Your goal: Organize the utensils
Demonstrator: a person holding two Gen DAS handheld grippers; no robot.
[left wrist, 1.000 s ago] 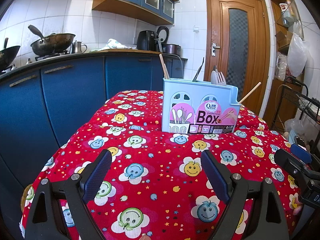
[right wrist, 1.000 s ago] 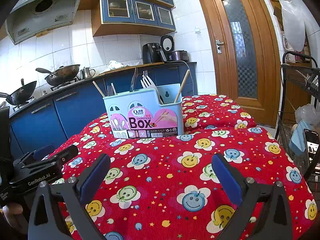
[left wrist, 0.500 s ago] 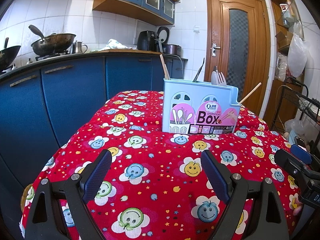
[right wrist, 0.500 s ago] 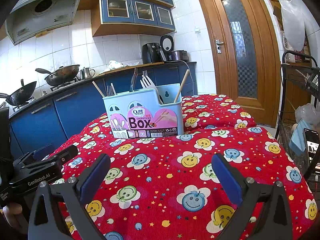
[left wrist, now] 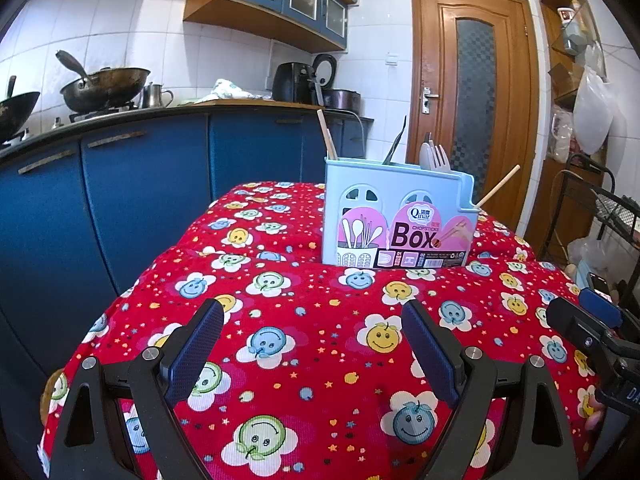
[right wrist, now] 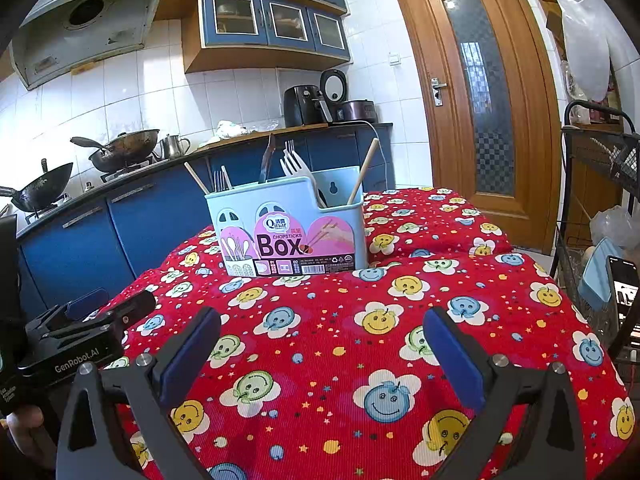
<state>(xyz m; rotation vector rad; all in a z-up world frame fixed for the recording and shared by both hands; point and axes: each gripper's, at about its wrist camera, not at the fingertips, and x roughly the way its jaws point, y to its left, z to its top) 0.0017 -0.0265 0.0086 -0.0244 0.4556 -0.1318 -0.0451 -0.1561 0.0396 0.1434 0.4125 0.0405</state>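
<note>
Left gripper [left wrist: 312, 344] held low and pointed slightly downward, jaws spread wide, nothing between the blue pads [left wrist: 195, 354]. Right gripper [right wrist: 320, 350] alongside at much the same tilt, jaws equally wide apart and empty. Each gripper visible at the edge of the other's view, side by side. Fingertips [right wrist: 22, 420] of a hand just visible beneath the left gripper's body.

On the pale blue utensil holder [right wrist: 286, 224] I read its pink label [right wrist: 280, 240]: "Qinar" in a white oval, "CHOPSTICKS" beneath it, then "Box" in big dark letters. Along the label's bottom strip I make out "01" and "02"; the rest is too small. In my right wrist view, the left gripper [right wrist: 108, 312] body carries "GenRobot.AI" in white.
</note>
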